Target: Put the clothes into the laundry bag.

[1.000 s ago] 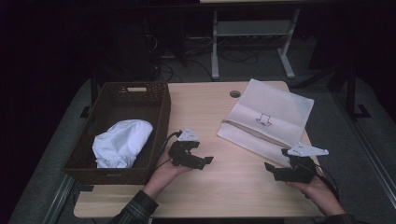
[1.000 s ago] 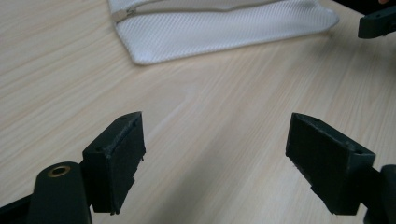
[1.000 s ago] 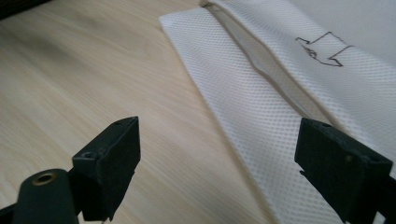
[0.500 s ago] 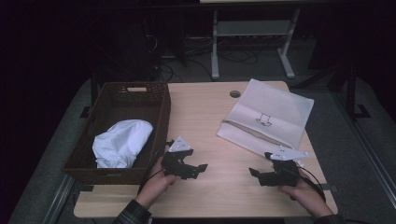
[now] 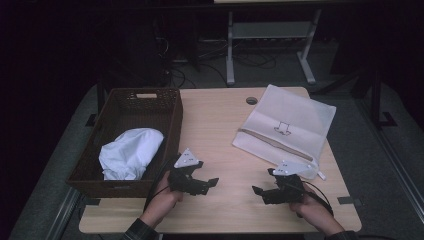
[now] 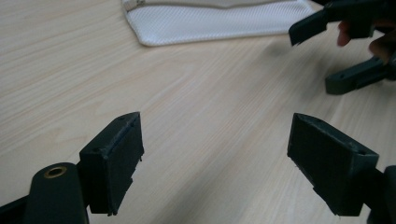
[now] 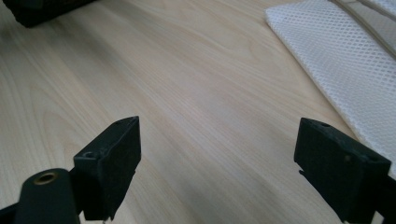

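Note:
My left gripper rests low over the wooden table near its front edge, just right of the basket, jaws wide apart with bare wood between them. In its own view the left gripper faces the right gripper farther off. My right gripper sits at the front right, open and holding nothing. A white mesh zip bag lies flat at the back right; its edge shows in the right gripper view and its corner in the left gripper view.
A dark wicker basket stands along the left side of the table with a crumpled white cloth inside. A round cable hole sits at the table's back edge. Metal table legs stand beyond on the dark floor.
Both hands have drawn back toward the front edge of the table, and the two grippers have come lower and slightly closer together. The bag, basket and cloth have stayed put.

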The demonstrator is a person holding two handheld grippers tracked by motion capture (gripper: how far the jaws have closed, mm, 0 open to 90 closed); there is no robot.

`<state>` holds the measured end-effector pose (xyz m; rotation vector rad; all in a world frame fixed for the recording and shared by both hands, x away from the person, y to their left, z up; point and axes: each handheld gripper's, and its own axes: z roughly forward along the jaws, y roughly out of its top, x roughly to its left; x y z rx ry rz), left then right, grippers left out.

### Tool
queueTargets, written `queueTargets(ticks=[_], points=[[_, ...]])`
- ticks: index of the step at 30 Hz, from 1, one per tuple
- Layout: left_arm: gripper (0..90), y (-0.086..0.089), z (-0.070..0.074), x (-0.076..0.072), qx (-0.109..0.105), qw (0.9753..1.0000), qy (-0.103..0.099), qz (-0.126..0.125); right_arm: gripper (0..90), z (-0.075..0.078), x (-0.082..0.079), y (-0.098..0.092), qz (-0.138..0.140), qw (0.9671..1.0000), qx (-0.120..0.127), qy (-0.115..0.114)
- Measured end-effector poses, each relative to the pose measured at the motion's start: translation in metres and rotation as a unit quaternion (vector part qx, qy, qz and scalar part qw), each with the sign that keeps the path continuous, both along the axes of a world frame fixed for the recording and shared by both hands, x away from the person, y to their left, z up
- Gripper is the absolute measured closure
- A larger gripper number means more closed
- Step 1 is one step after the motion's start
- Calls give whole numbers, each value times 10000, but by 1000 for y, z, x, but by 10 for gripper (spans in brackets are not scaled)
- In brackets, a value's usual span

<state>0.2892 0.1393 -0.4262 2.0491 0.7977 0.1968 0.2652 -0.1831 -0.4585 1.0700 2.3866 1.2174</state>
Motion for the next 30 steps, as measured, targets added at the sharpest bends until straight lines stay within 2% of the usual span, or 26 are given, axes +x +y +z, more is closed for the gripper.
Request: queueTargets(ticks=[6, 9, 12, 13, 15, 19, 23, 30], points=[[181, -1, 4, 0, 30, 10000, 4, -35, 141, -3, -1, 2, 90, 9999, -68, -22], [182, -1, 8, 1, -50, 10000, 51, -25, 138, -3, -2, 2, 116, 9999, -89, -68], [181, -2, 10, 1, -28, 10000, 37, -37, 138, -4, -2, 1, 117, 9999, -80, -77], [181, -2, 13, 1, 46, 10000, -32, -30, 138, -4, -2, 1, 118, 9999, -90, -70], [181, -1, 17, 2, 62, 10000, -43, 1, 138, -4, -2, 0, 117, 9999, -86, -58], [181, 0, 22, 3, -2, 10000, -68, -3, 138, -5, -1, -1, 121, 9999, -88, -76], [181, 0, 25, 5, 54, 9999, -122, -26, 138, -3, -2, -2, 121, 9998, -87, -101], [181, 4, 38, 11, 43, 9995, -302, 71, 137, -2, -1, -2, 97, 9999, -50, -117]])
